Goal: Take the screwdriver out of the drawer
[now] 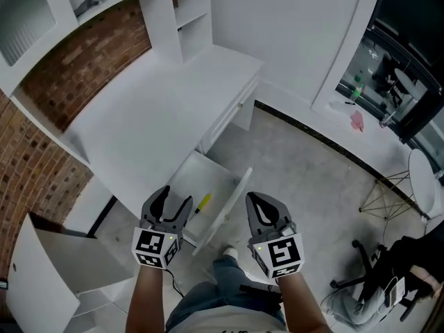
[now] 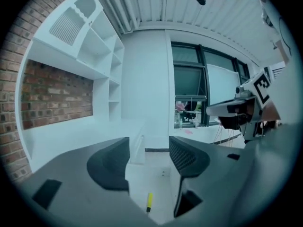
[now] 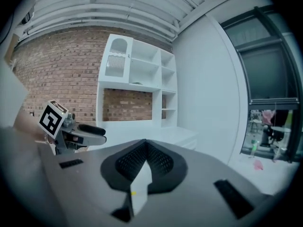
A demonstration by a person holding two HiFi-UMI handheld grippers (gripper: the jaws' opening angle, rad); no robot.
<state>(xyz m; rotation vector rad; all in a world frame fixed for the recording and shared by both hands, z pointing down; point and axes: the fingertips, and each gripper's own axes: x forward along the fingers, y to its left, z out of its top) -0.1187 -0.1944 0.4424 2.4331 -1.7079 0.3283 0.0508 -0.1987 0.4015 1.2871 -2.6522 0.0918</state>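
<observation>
A yellow-handled screwdriver (image 1: pixel 202 202) lies in the open white drawer (image 1: pixel 234 194) under the desk. My left gripper (image 1: pixel 175 198) is open just left of it, with nothing between its jaws. In the left gripper view the left gripper (image 2: pixel 149 148) points over the drawer, and the screwdriver (image 2: pixel 149 201) lies below the gap between the jaws. My right gripper (image 1: pixel 254 200) is shut and empty, right of the drawer's front panel. In the right gripper view the right gripper (image 3: pixel 143 143) has its jaws pressed together.
The white desk (image 1: pixel 152 109) with shelves (image 1: pixel 189 16) stands against a brick wall (image 1: pixel 83 64). A white cabinet (image 1: pixel 52 272) is at lower left. An office chair (image 1: pixel 374 272) and a wire-legged chair (image 1: pixel 399 189) stand at the right. The person's legs (image 1: pixel 222 293) are below the grippers.
</observation>
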